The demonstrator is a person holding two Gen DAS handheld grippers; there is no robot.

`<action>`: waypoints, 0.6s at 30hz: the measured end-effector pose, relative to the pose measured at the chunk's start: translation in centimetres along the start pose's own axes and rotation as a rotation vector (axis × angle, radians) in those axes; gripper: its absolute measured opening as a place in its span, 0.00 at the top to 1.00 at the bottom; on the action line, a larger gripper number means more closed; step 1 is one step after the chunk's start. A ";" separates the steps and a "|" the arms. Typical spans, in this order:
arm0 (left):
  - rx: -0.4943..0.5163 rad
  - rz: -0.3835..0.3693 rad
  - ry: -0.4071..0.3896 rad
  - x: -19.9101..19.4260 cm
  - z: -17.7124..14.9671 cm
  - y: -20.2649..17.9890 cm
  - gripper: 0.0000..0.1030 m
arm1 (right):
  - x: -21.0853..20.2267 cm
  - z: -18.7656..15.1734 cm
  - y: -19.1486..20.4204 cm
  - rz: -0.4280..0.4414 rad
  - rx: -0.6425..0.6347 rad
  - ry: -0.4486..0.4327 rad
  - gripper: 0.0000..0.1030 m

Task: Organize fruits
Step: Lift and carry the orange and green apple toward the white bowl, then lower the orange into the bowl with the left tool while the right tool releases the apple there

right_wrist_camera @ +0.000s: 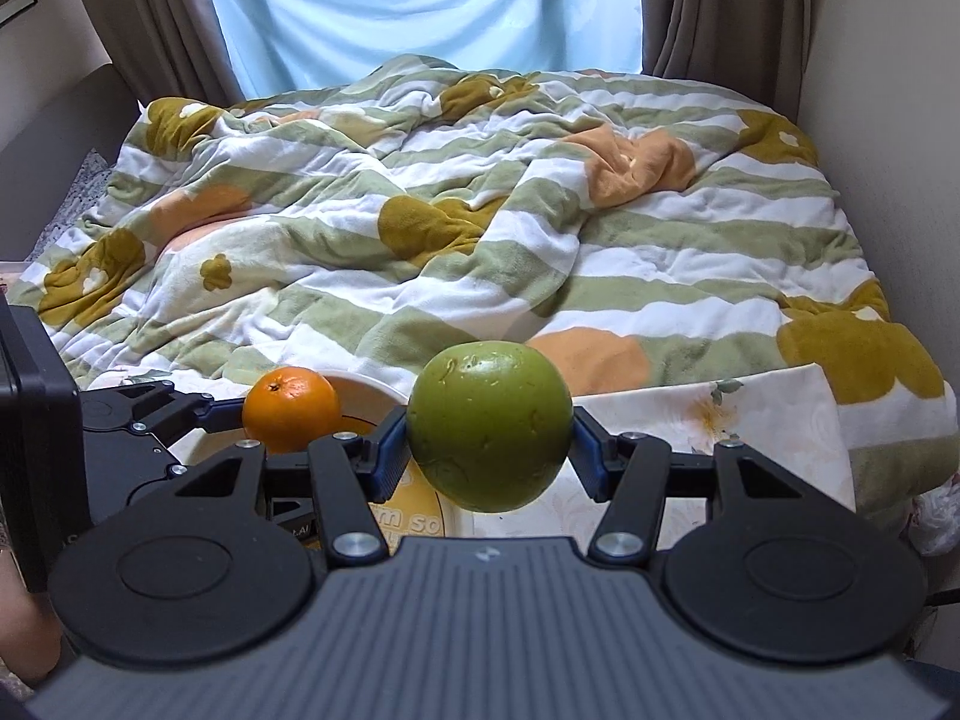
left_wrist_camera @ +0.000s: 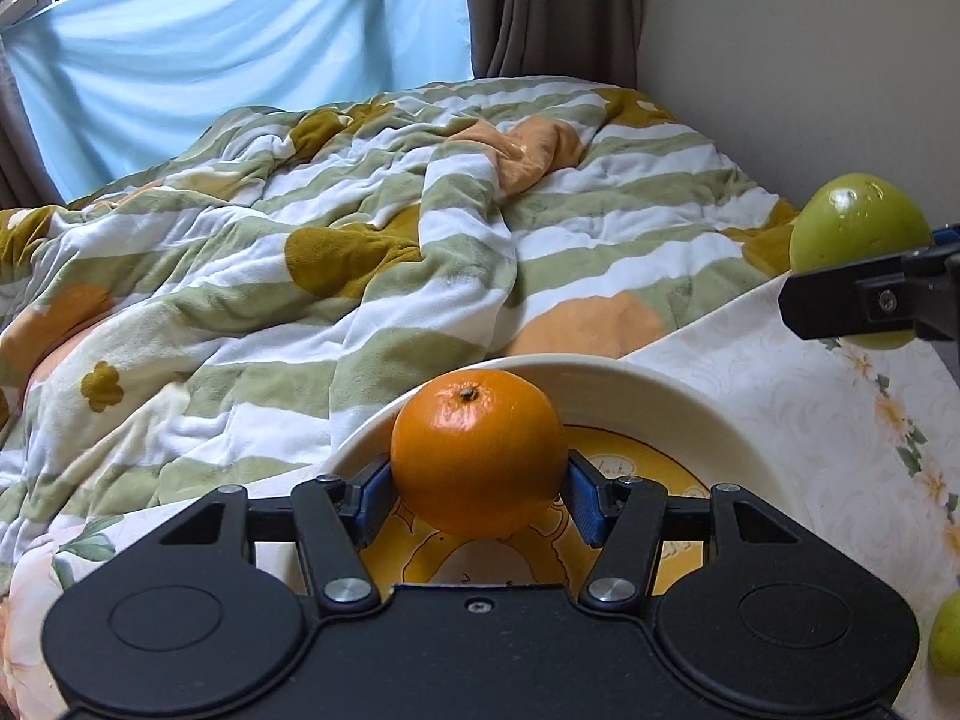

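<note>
My left gripper point(left_wrist_camera: 479, 501) is shut on an orange point(left_wrist_camera: 478, 452) and holds it just above a cream bowl point(left_wrist_camera: 690, 405) with a yellow printed bottom. The orange point(right_wrist_camera: 292, 401) and the bowl point(right_wrist_camera: 366, 387) also show in the right wrist view, left of centre. My right gripper point(right_wrist_camera: 489, 459) is shut on a green apple point(right_wrist_camera: 489, 423), held above the table to the right of the bowl. That apple point(left_wrist_camera: 855, 228) and a right gripper finger point(left_wrist_camera: 864, 300) appear at the right edge of the left wrist view.
A floral tablecloth point(left_wrist_camera: 780, 372) covers the table. A second green fruit point(left_wrist_camera: 948, 636) lies at the table's right edge. Behind the table is a bed with a striped floral blanket point(right_wrist_camera: 480, 228), curtains and a wall on the right.
</note>
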State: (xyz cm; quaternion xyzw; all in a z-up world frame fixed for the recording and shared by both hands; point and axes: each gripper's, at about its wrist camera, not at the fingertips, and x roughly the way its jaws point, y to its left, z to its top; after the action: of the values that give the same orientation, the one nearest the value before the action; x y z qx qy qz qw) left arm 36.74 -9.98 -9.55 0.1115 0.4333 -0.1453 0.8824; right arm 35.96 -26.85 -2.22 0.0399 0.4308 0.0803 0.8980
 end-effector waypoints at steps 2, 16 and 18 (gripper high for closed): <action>0.014 -0.001 -0.016 -0.1 -0.1 -0.1 0.35 | 0.1 0.0 -0.1 -0.002 -0.002 0.003 0.32; -0.010 0.033 -0.087 -6.4 -1.6 2.0 0.00 | 0.0 0.0 1.0 0.033 -0.039 0.010 0.32; -0.036 0.036 -0.090 -7.3 -2.1 2.5 0.00 | 0.0 0.0 1.5 0.042 -0.052 0.015 0.32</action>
State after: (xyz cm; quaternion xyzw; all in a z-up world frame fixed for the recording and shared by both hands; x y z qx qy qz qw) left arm 31.84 -5.78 -4.83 0.0967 0.3937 -0.1267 0.9053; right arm 35.78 -25.37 -2.05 0.0248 0.4344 0.1106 0.8936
